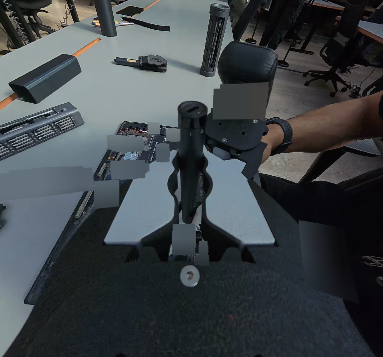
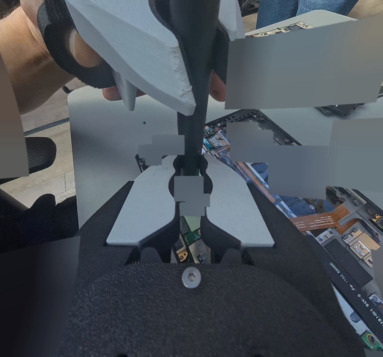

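- Left wrist view looks down along its fingers, close above the opened laptop's exposed circuit boards (image 1: 132, 156), across the grey table (image 1: 128, 98).
- Right wrist view faces the same laptop (image 2: 310, 218) from very near; both share the upright black cylindrical tool (image 1: 190, 160) (image 2: 191, 77).

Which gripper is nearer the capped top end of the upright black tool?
Right. The right gripper grips the black tool just under its cap; the left gripper clamps the shaft lower down.

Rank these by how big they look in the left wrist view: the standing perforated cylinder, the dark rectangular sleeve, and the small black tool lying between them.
1. Dark rectangular sleeve, though it is nearer the camera.
2. Standing perforated cylinder; it looks close to the sleeve, so that order is unsure.
3. Small black tool, clearly smallest.
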### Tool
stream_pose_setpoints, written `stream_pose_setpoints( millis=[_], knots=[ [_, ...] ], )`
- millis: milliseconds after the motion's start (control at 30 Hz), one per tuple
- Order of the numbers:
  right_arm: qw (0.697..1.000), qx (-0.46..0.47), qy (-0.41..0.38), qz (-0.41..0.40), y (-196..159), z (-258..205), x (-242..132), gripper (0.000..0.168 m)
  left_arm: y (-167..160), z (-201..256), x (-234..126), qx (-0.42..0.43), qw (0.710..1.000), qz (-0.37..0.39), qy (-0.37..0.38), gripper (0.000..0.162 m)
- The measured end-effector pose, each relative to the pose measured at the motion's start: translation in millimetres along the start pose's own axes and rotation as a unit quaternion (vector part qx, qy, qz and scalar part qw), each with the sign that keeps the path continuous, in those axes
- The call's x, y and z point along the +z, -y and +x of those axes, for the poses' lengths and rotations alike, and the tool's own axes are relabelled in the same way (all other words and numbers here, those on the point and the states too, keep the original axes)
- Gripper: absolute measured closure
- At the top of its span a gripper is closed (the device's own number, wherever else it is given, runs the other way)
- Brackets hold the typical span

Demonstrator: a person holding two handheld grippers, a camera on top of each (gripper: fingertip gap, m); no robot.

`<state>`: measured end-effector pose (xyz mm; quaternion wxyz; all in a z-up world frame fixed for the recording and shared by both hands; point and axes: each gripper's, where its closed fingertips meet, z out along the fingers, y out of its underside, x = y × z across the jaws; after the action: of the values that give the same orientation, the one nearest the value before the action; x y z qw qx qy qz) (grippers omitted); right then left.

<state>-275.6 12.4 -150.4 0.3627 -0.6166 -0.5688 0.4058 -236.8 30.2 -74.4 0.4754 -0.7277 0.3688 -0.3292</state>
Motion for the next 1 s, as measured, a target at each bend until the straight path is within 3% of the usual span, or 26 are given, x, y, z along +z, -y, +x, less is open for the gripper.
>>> stream_pose_setpoints(
  millis=[267, 533, 733, 1000],
  knots=[
    [1.000, 0.010, -0.002, 0.017, -0.6, 0.6, -1.7, 0.151, 8.0, -4.8, -26.8, -0.043, 0.997, 0.062, -0.011, 0.120],
    [1.000, 0.023, -0.013, 0.016, -2.0, 7.1, -0.9, 0.151, -14.2, -28.7, -44.4, -0.051, 0.995, 0.073, 0.049, 0.131],
    [0.999, 0.036, -0.009, 0.019, -2.9, 4.4, 0.2, 0.151, -22.1, -42.1, -52.7, -0.008, 0.988, 0.101, 0.120, 0.134],
    [0.999, 0.027, -0.015, 0.015, -3.4, 4.8, 0.7, 0.151, -41.6, -37.1, -53.1, 0.026, 0.986, 0.053, 0.156, 0.132]
  ],
)
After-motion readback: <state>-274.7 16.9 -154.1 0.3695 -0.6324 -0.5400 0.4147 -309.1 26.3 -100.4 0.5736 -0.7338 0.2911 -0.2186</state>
